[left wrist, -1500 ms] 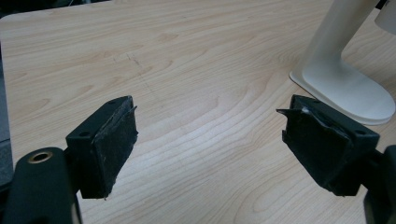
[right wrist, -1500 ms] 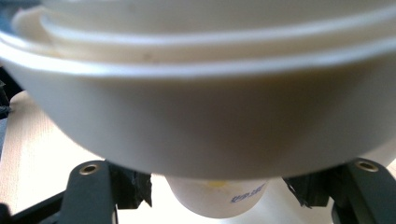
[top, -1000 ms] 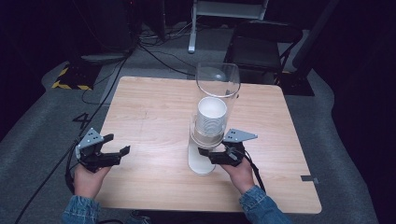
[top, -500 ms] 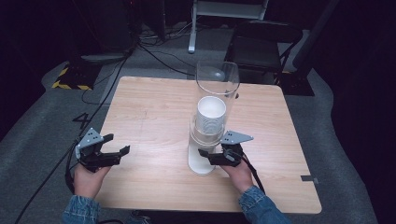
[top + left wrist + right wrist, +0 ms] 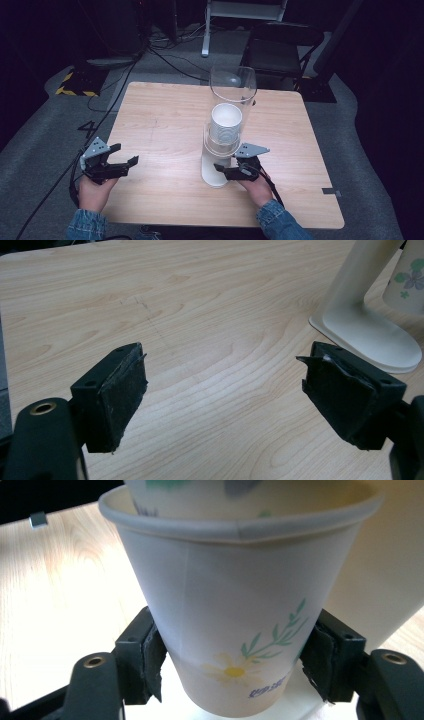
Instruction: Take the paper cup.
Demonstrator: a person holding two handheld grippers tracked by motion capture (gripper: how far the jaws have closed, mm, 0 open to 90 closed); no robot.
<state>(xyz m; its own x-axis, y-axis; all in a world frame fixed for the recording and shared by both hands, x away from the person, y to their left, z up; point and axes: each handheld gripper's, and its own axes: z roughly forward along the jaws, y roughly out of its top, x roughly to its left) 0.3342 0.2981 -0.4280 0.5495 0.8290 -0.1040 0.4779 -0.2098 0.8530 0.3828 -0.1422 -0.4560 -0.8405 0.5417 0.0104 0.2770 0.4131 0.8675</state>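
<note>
A wooden table [image 5: 165,120] carries a cup dispenser [image 5: 220,127] near its middle: white base w/ a flat foot, a clear tube [image 5: 233,85] rising at the back, and a stack of paper cups [image 5: 225,125] standing in the holder, rims nested one in another. The right gripper [image 5: 223,172] sits at the foot of the dispenser, on the person's side & slightly to the right, held by the right hand [image 5: 257,187] w/ a denim cuff showing. In the right gripper view its jaws flank the lowest paper cup [image 5: 235,630] low on its wall, one pad [image 5: 152,667] on each side, both pressed against the paper, so it's clamped on that cup; the cup has a daisy and green sprig print, and another cup is nested inside its rim above. The white stand [image 5: 375,580] is just behind the cup. The left gripper [image 5: 126,162] is well apart from the dispenser, near the table's left front edge, held by the left hand [image 5: 92,192]. In the left gripper view its jaws are spread wide w/ bare tabletop [image 5: 200,340] between them, nothing held; the dispenser's white foot [image 5: 370,335] shows at upper right, plus a bit of a floral cup [image 5: 407,277] by it.
</note>
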